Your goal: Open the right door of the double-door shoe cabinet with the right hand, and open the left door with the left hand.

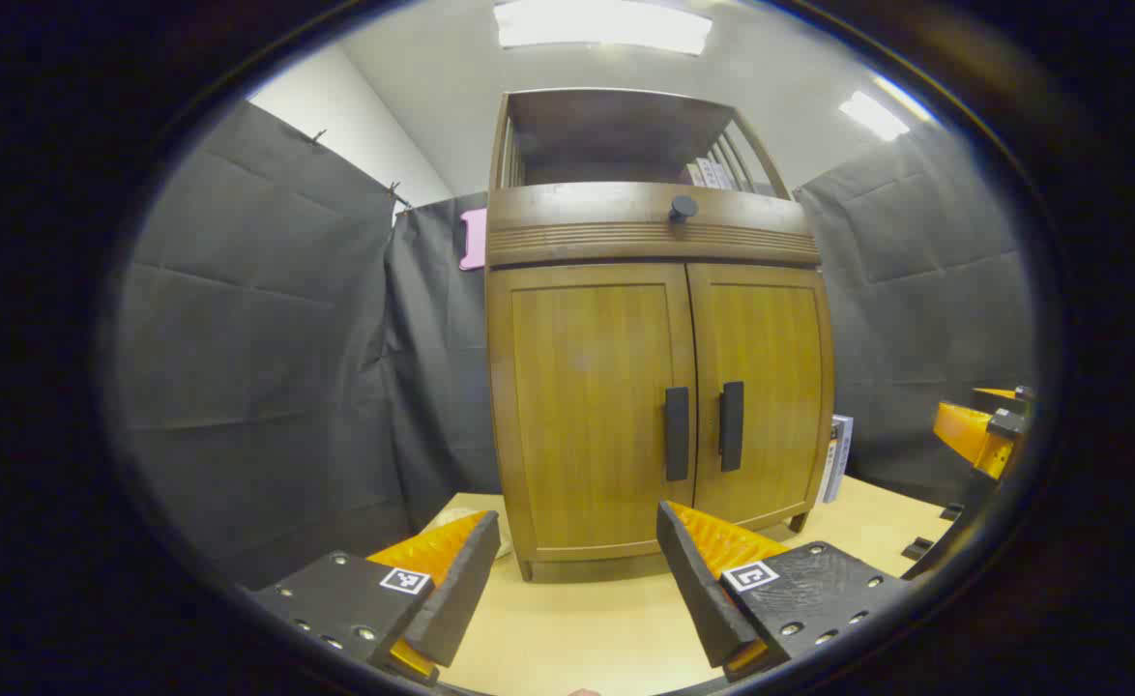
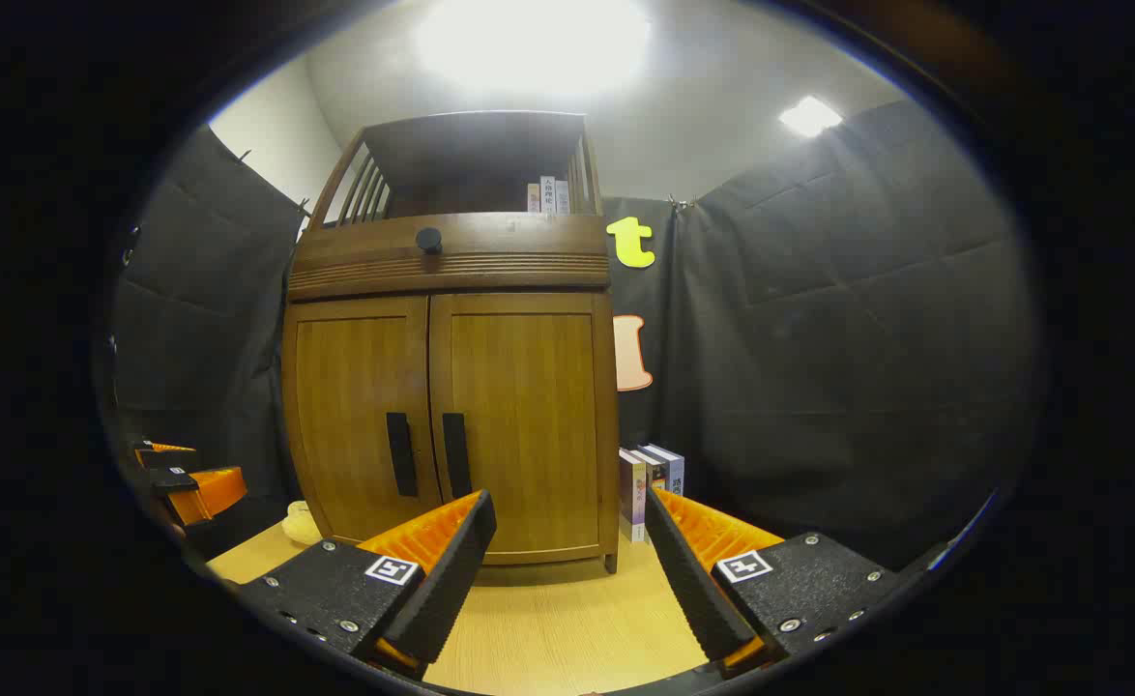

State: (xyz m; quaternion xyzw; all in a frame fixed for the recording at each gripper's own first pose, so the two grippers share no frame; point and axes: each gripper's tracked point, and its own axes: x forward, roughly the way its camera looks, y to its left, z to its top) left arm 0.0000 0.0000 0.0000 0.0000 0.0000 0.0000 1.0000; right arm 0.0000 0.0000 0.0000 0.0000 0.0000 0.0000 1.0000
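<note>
- So, nothing on the task is done yet as far as I can see: both doors of the cabinet (image 1: 659, 387) sit flush and closed.
- Cabinet stands upright on the table (image 1: 577, 628), right in front of me, backed against the booth cloth.
- My left gripper (image 1: 577, 570) is spread wide with nothing between the fingers, well short of the left door (image 1: 592, 416). Its handle (image 1: 677, 434) is the dark vertical bar just left of the centre seam.
- My right gripper (image 2: 567, 556) is also wide apart and empty, sitting off toward the cabinet's right side. The right door (image 2: 524, 425) has its handle (image 2: 456, 455) just right of the seam, close beside the other one.
- Left gripper view also catches the other gripper at the far right edge, so both are hanging back about level.
- Some books (image 2: 652, 478) stand on the table just beside the cabinet's right side, and I reckon I should keep clear of them when that door swings.
- What's left is basically everything: reach the right handle, pull, then the same on the left.
</note>
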